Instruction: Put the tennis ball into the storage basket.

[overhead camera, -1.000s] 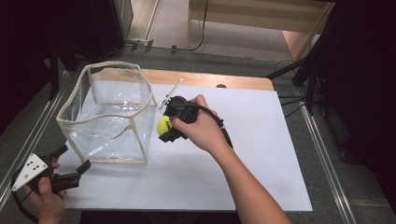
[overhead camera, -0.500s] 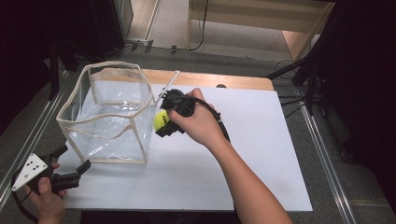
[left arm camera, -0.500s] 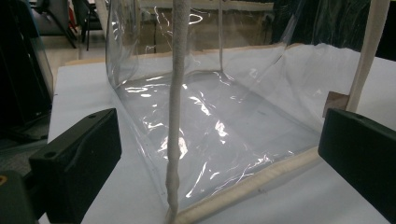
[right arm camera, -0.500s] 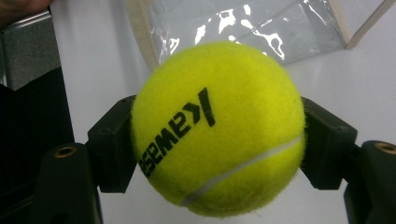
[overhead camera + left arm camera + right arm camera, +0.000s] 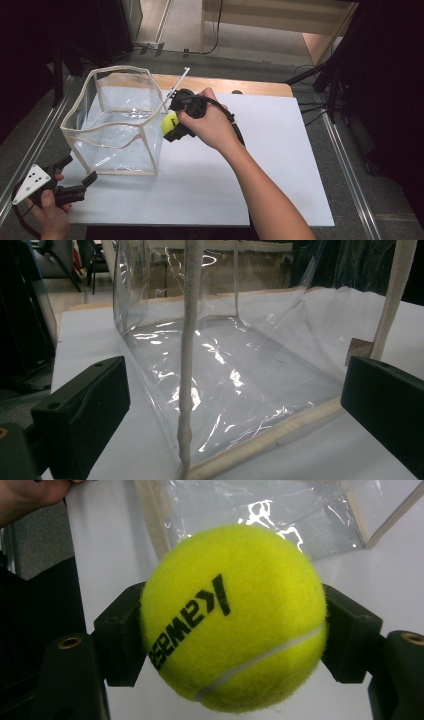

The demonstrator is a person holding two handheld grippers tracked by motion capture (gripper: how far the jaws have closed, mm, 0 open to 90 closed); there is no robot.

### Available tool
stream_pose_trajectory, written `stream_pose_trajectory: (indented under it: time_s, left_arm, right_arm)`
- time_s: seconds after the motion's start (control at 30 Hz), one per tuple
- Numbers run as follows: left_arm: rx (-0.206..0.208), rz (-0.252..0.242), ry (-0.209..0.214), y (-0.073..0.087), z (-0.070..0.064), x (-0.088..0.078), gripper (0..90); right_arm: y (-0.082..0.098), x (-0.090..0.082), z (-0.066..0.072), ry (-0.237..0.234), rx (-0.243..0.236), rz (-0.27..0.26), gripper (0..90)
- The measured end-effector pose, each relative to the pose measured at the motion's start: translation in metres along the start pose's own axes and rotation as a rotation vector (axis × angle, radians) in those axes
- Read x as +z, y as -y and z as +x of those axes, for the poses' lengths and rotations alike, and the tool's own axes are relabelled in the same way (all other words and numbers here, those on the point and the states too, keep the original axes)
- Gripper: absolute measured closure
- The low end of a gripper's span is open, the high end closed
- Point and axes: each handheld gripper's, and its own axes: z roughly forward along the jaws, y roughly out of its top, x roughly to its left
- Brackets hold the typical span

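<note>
Your right tongs (image 5: 172, 126) grip the fuzzy yellow tennis ball (image 5: 232, 617) just beside the near-right rim of the clear plastic cream-trimmed bin (image 5: 114, 122), so clipping that soft wall could tip it while your open left tongs (image 5: 235, 405) hold nothing.

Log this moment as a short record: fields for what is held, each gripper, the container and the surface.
held item: yellow tennis ball, black lettering on it, clamped between the jaws of the right gripper
right gripper: shut on the ball, raised beside the near right corner of the clear bag
left gripper: jaws apart, nothing between them, at the near left edge of the table, pointed at the bag
container: clear bag with beige trim, upright, top open, nothing inside
surface: white board on the table
</note>
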Motion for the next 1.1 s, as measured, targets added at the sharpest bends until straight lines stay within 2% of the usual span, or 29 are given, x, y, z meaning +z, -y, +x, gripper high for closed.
stream_pose_trajectory:
  time_s: [0.03,1.1]
  left_arm:
    - [0.0,0.0,0.0,0.0,0.0,0.0,0.0]
    - [0.001,-0.002,0.001,0.0,0.0,0.0,0.0]
  right_arm:
    - [-0.002,-0.001,0.0,0.005,-0.015,0.004,24.0]
    - [-0.027,-0.022,-0.002,0.015,-0.04,-0.003,24.0]
